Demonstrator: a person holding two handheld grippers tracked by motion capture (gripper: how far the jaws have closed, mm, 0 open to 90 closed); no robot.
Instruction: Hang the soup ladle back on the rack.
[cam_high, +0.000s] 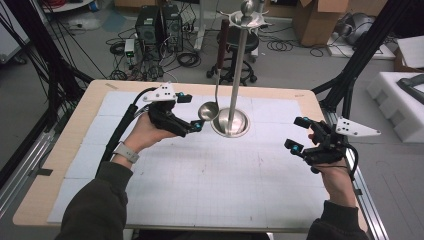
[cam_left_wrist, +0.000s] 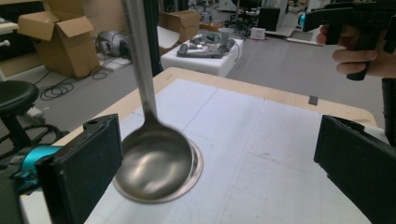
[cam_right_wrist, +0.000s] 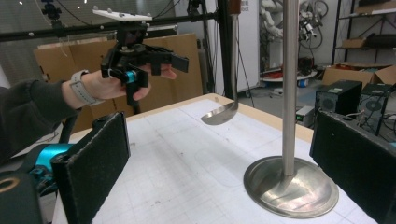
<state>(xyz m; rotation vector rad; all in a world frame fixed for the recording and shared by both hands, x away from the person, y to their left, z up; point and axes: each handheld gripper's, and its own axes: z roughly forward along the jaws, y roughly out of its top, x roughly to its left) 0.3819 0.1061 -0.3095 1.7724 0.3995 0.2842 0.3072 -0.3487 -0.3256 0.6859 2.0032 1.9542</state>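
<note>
While the ladle (cam_high: 208, 110) hangs from the steel stand (cam_high: 235, 80) over the bench (cam_high: 210, 175) in the high view, the left hand-held gripper (cam_high: 194, 114) sits just beside its bowl. Along the left gripper view, wide jaws hold nothing; the ladle bowl (cam_left_wrist: 156, 163) hangs just beyond them. From the right gripper view, the right hand-held gripper (cam_right_wrist: 219, 172) gapes empty near the stand's base (cam_right_wrist: 292, 186).

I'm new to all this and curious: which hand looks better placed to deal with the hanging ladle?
Probably the left. The left gripper sits open right beside the ladle hanging from the stand, while the right gripper waits open, well off to the side.
</note>
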